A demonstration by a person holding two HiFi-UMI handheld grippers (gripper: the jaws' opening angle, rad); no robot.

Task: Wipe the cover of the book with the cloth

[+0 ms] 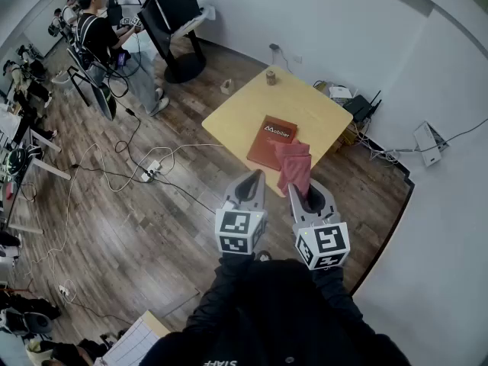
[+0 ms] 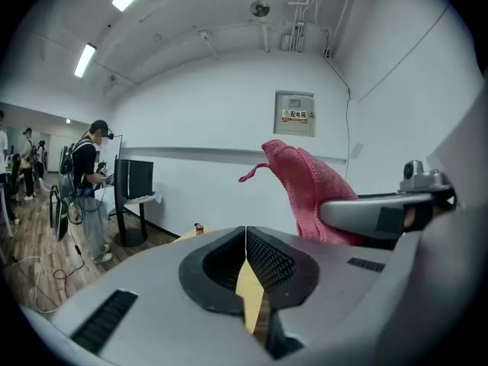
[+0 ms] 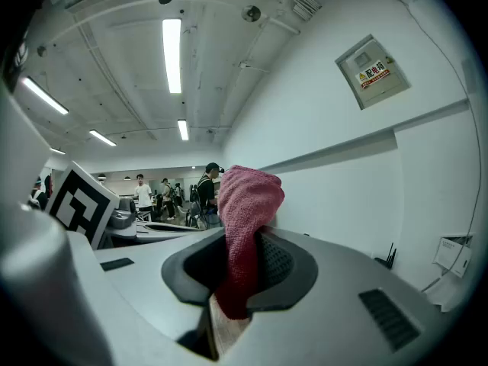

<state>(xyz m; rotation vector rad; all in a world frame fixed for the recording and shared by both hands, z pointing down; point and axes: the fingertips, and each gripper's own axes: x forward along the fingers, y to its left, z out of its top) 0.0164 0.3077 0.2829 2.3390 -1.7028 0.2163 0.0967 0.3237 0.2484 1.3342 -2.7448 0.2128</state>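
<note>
Red-brown hardcover book (image 1: 272, 141): flat on yellow square tabletop (image 1: 244, 117), toward its near corner. Right gripper (image 1: 299, 193): clamped on pink terry cloth (image 1: 294, 162), held by the book's near end. Left gripper (image 2: 245, 242): jaws together, empty.
</note>
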